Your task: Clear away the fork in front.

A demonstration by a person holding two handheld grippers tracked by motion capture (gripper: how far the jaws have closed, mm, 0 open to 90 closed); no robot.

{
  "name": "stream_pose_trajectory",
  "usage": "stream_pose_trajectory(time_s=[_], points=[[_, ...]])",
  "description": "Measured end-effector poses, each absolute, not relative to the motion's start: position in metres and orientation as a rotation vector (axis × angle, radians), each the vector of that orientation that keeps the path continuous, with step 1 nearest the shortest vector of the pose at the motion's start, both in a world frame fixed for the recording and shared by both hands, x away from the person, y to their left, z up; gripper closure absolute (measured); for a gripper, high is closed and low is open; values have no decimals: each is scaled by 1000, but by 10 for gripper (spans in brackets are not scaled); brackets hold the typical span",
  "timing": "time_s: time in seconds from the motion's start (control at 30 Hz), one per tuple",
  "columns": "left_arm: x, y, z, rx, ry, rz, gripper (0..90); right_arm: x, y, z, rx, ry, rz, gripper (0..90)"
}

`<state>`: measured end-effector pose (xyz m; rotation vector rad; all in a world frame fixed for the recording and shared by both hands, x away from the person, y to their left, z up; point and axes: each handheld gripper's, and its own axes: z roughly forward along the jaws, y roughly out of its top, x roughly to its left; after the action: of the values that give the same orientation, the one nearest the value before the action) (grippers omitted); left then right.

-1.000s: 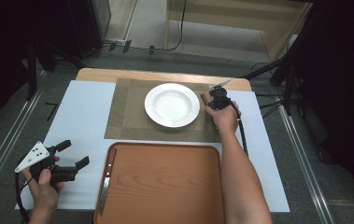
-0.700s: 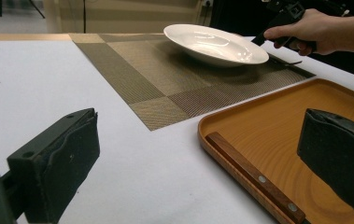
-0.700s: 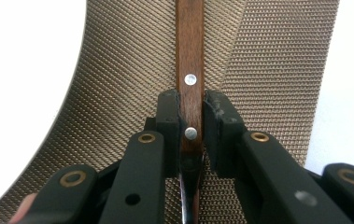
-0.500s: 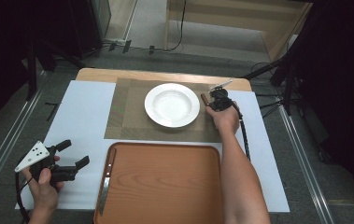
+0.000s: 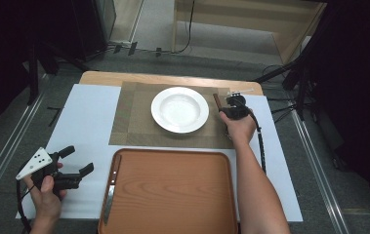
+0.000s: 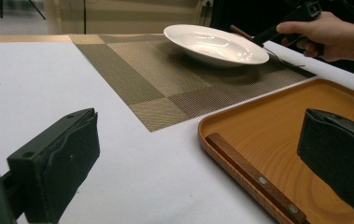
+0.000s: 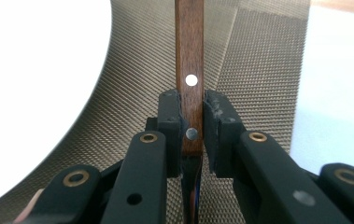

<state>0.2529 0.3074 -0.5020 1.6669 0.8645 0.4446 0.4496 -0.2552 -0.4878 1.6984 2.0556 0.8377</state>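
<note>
High view: the right gripper (image 5: 227,105) sits at the far right of the woven placemat (image 5: 133,122), just right of the white plate (image 5: 180,109), with a wooden-handled utensil (image 5: 217,102) in its fingers. The left gripper (image 5: 72,163) hovers over the white sheet at the near left, beside the wooden tray (image 5: 173,195), where a knife (image 5: 110,190) lies along the left edge.

Left gripper view: its fingers (image 6: 67,158) stand wide apart, holding nothing. The knife's wooden handle (image 6: 254,179) lies between them, inside the tray rim (image 6: 207,140). Farther off, the right hand (image 6: 322,32) holds its gripper low beside the plate (image 6: 214,44), and thin tines rest on the mat — so the utensil is likely a fork.

Right gripper view: the fingers (image 7: 170,126) pinch the riveted wooden handle (image 7: 189,60), which lies on or just above the mat, right of the plate's edge (image 7: 34,93).

My reading: the place setting is underway — the fork is being laid right of the plate. The next move calls for spreading the right fingers and lifting clear without dragging the handle. The left gripper then has the knife to fetch.
</note>
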Motion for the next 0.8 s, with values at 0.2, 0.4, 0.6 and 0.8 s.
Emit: stream_pose_trajectory(time_s=[0.2, 0.4, 0.6, 0.8], points=[[253, 305, -502, 1669, 861, 448, 0, 434, -261, -481, 1646, 2014, 936, 767], [252, 306, -502, 1670, 859, 453, 0, 420, -266, -476, 1578, 2014, 1008, 766], [253, 304, -502, 1670, 857, 456, 0, 401, -272, -470, 1524, 1985, 1101, 766], [252, 303, -501, 1676, 858, 462, 0, 379, -275, -468, 1472, 1949, 1182, 766]])
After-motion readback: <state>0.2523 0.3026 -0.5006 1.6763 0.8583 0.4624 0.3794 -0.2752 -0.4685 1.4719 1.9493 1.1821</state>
